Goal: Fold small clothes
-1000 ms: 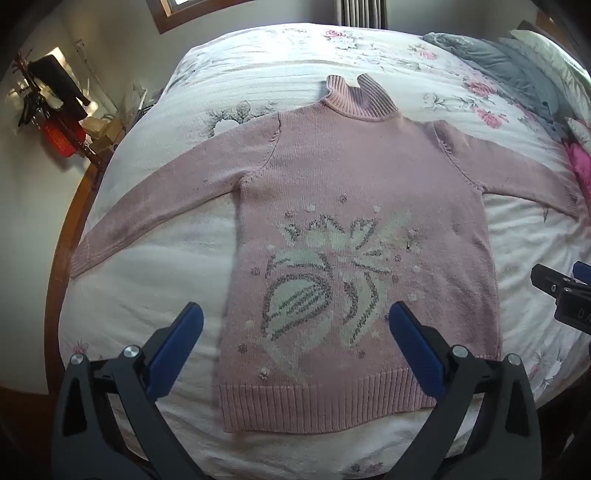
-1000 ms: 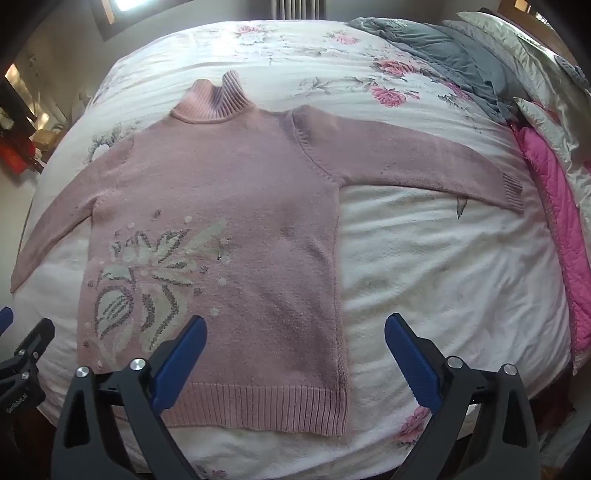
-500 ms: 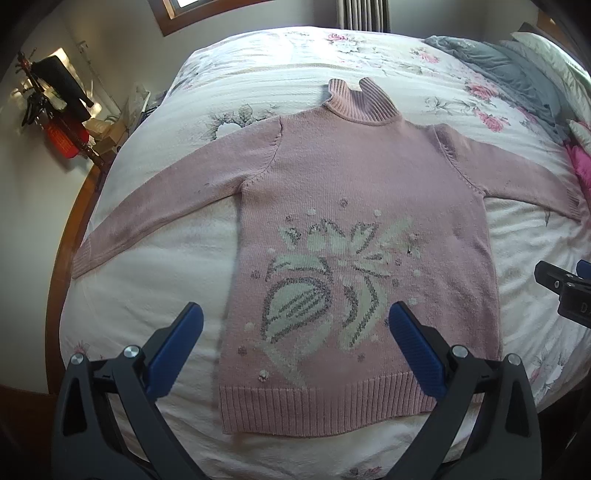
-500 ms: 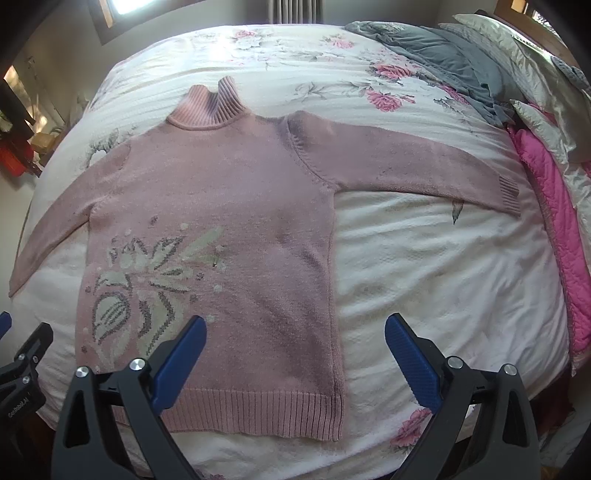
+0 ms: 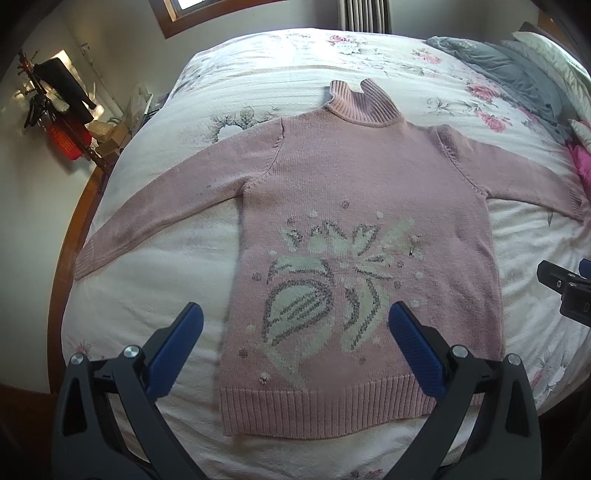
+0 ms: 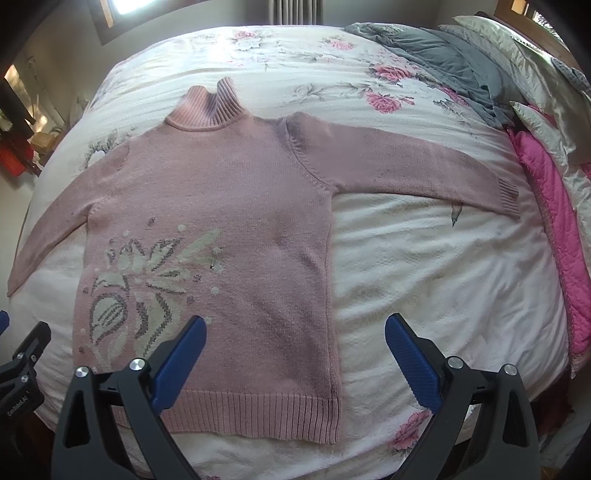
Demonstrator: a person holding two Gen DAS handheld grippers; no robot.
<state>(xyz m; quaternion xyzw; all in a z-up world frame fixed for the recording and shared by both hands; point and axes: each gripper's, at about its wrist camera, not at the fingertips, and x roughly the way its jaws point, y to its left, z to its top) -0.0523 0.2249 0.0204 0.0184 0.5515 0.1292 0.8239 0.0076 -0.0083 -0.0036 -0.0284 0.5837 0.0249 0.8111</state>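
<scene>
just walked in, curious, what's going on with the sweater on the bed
A person holds two grippers above a pink sweater spread flat, front up, sleeves out, on a floral bedspread. The left gripper and right gripper both have jaws open and grip nothing. No fold has been made yet.

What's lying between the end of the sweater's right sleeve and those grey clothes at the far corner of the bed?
Only bare flowered bedspread separates the sleeve cuff from the grey clothes, clearest in the right wrist view.

A home bedroom: a bed under a white quilted rose-print bedspread (image 6: 424, 258), grey and cream pillows (image 6: 436, 55) far right (1 wood-framed window (image 5: 192, 14) beyond).
</scene>
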